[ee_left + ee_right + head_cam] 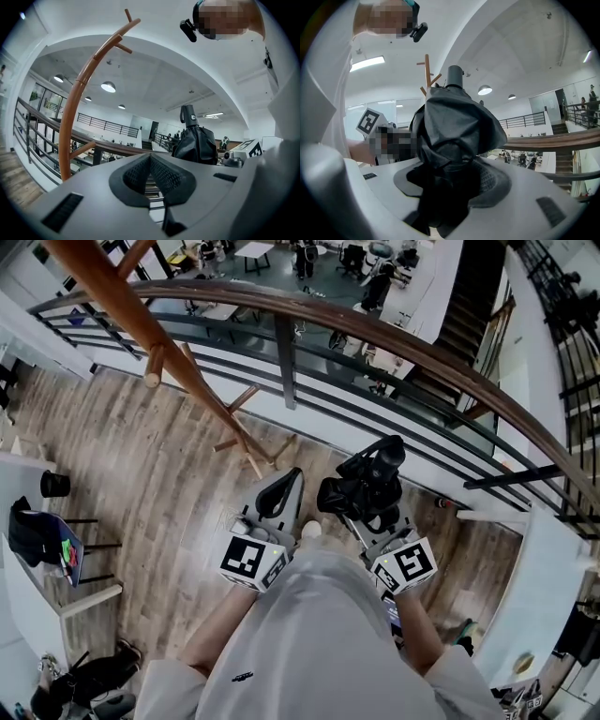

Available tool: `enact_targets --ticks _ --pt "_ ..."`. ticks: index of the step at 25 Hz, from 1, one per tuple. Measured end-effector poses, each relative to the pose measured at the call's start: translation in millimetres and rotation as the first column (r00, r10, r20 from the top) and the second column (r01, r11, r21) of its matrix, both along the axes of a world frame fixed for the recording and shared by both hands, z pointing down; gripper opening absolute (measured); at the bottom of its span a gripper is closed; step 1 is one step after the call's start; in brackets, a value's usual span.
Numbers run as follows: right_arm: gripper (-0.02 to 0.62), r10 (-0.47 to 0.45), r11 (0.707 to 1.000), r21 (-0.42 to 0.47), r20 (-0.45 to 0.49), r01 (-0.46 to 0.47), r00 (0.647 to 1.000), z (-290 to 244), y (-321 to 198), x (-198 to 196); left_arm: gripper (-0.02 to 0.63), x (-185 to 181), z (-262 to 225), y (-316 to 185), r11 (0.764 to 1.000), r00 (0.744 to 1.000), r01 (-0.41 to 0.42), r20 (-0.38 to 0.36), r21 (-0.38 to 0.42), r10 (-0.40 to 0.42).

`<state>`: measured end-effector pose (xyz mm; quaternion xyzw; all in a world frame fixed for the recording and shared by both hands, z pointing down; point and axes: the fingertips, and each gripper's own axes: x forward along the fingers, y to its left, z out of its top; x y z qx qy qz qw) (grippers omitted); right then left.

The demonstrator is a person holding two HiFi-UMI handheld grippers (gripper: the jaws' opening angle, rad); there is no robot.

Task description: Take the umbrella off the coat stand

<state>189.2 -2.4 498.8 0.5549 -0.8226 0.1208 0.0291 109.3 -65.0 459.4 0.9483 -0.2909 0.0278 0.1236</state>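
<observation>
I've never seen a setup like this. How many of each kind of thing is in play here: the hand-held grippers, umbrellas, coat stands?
grippers: 2, the left gripper, shut and empty, and the right gripper
umbrella: 1, black and folded, clamped in the right gripper
coat stand: 1, wooden
total: 4

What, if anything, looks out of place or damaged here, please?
Nothing stands out. The folded umbrella sits in the right gripper, clear of the coat stand. Its fabric is loosely bunched, with no tear visible. The left gripper is shut and empty.
</observation>
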Motion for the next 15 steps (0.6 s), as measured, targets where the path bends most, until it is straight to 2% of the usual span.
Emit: enact_targets --ticks 11,15 --pt "0.255 0.025 0.999 -0.025 0.041 -0.024 0.999 10.5 25.1 -7.2 0.020 4.8 12.7 22.3 0.999 0.999 -0.036 0.009 -0.015 0.036" --pt "0.255 -0.011 1.000 -0.012 0.064 0.012 0.998 5.2 22.7 -10.2 0.020 6.9 12.2 19.7 0.999 0.999 -0.032 -0.001 -0.009 0.032"
